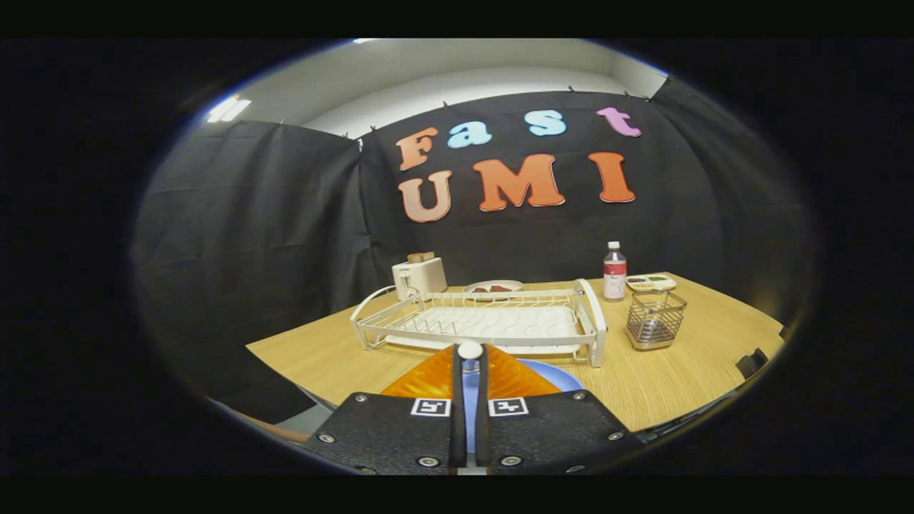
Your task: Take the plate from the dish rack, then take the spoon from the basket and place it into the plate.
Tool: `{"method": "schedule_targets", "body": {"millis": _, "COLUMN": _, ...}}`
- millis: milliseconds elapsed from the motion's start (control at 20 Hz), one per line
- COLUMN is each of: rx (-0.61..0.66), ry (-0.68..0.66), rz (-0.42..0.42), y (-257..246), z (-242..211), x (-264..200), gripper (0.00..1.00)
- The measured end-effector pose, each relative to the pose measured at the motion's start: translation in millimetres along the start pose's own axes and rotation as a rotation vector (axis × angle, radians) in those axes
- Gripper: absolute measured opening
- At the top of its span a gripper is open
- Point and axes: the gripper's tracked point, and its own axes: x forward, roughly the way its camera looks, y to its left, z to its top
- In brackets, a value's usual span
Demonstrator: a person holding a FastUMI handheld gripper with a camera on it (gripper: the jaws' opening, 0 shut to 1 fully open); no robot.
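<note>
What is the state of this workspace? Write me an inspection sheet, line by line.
Surface: wooden table, dry and tidy.
Job's things: dish rack empty; blue plate flat on the table below the fingers; spoon, white rounded end showing between the fingertips; wire basket beside the rack, looks empty.
Clutter: toaster with bread, food dish, bottle and small tray, all beyond the rack.
Grippers: gripper shut on the spoon, over the plate.
Cables: nothing seen.
Surroundings: black cloth wall.
</note>
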Motion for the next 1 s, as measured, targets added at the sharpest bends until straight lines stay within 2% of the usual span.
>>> {"method": "schedule_targets", "body": {"millis": 250, "rx": 0.002, "ry": 0.031, "rz": -0.011, "y": -5, "z": -13, "x": 7, "gripper": 0.05}}
{"method": "schedule_targets", "body": {"millis": 650, "rx": 0.005, "ry": 0.096, "rz": -0.063, "y": -24, "z": -25, "x": 8, "gripper": 0.15}}
{"method": "schedule_targets", "body": {"millis": 700, "rx": 0.0, "ry": 0.1, "rz": -0.068, "y": -27, "z": -26, "x": 9, "gripper": 0.17}}
{"method": "schedule_targets", "body": {"millis": 850, "rx": -0.007, "ry": 0.101, "rz": -0.079, "y": -35, "z": -18, "x": 8, "gripper": 0.41}}
{"method": "schedule_targets", "body": {"millis": 900, "rx": -0.009, "ry": 0.094, "rz": -0.088, "y": -40, "z": -13, "x": 8, "gripper": 0.42}}
{"method": "schedule_targets", "body": {"millis": 1000, "rx": -0.018, "ry": 0.08, "rz": -0.112, "y": -52, "z": -4, "x": 6, "gripper": 0.53}}
